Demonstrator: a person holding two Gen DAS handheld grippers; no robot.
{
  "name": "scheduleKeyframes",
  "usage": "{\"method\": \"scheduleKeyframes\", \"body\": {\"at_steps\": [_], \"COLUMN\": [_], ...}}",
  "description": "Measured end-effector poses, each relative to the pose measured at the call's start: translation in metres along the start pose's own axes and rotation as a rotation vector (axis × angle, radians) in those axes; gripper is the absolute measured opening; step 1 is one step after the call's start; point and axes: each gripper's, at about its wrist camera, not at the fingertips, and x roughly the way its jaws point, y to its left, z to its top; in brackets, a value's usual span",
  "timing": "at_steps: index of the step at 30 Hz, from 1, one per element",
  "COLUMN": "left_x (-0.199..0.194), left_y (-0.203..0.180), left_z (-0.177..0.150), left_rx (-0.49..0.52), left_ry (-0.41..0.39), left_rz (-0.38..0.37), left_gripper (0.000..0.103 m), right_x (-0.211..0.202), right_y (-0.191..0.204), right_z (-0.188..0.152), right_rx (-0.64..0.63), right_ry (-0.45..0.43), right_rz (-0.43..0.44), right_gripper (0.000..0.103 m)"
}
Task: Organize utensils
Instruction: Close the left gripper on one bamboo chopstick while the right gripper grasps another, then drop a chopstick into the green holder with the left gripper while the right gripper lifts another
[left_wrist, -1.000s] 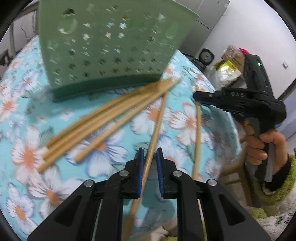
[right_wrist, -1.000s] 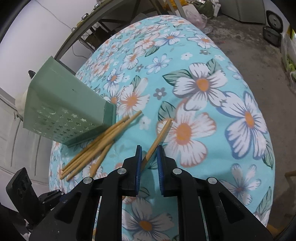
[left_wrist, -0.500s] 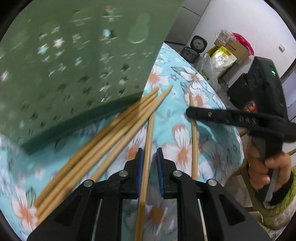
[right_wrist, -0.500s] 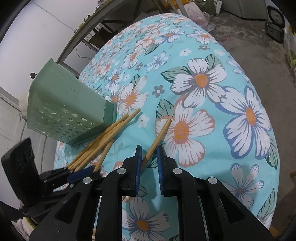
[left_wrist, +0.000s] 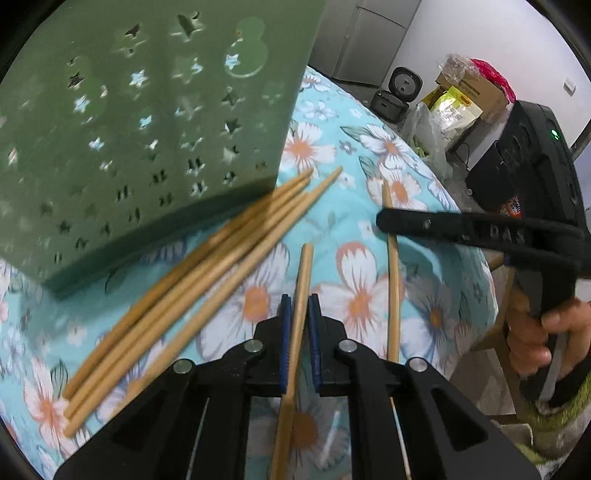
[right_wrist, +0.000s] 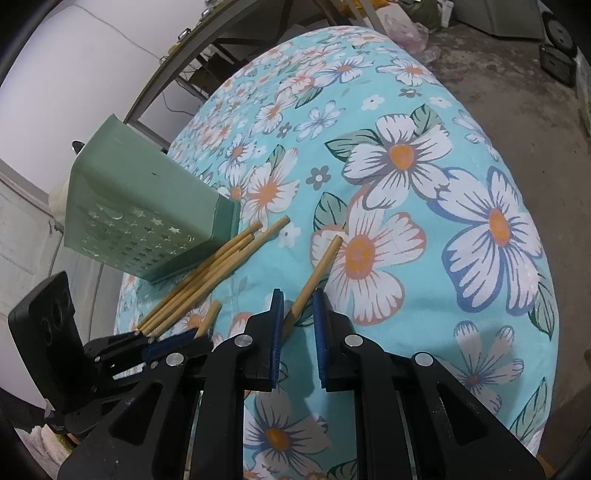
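A green perforated utensil holder (left_wrist: 140, 122) lies on its side on the floral tablecloth; it also shows in the right wrist view (right_wrist: 147, 218). Several wooden chopsticks (left_wrist: 192, 284) lie fanned out beside it (right_wrist: 210, 273). My left gripper (left_wrist: 299, 306) is shut on one chopstick (left_wrist: 301, 288), held just above the cloth. My right gripper (right_wrist: 298, 299) has its jaws around another chopstick (right_wrist: 314, 277) that lies on the cloth, with a gap on each side. The right gripper shows in the left wrist view (left_wrist: 384, 221) over that chopstick (left_wrist: 393, 295).
The table (right_wrist: 406, 92) is round with a blue floral cloth and drops off to a concrete floor on the right. Boxes and bags (left_wrist: 465, 96) and a black cooker (left_wrist: 399, 92) stand on the floor beyond the table. A white wall lies behind the holder.
My left gripper has pulled its chopstick back and away from the pile, nearer the holder. My right gripper's jaws have opened wider around the other chopstick.
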Motion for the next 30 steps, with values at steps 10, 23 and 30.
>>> {"method": "scheduleKeyframes", "body": {"at_steps": [10,23,30], "left_x": [0.016,-0.001,-0.061], "left_y": [-0.002,0.0,0.012], "left_z": [0.025,0.027,0.03], "left_rx": [-0.004,-0.034,-0.074], "left_ry": [0.034,-0.018,-0.153], "left_rz": [-0.008,-0.018,-0.028], "left_gripper": [0.009,0.006,0.006], "right_x": [-0.001,-0.012,-0.044], "right_y": [-0.011,-0.019,0.01], "right_z": [0.008,0.012,0.025], "right_rx": [0.069,0.139,0.051], "right_ry": [-0.004,-0.045,-0.126], "right_rz": [0.041,0.126,0.161], "right_gripper": [0.016,0.008,0.004]}}
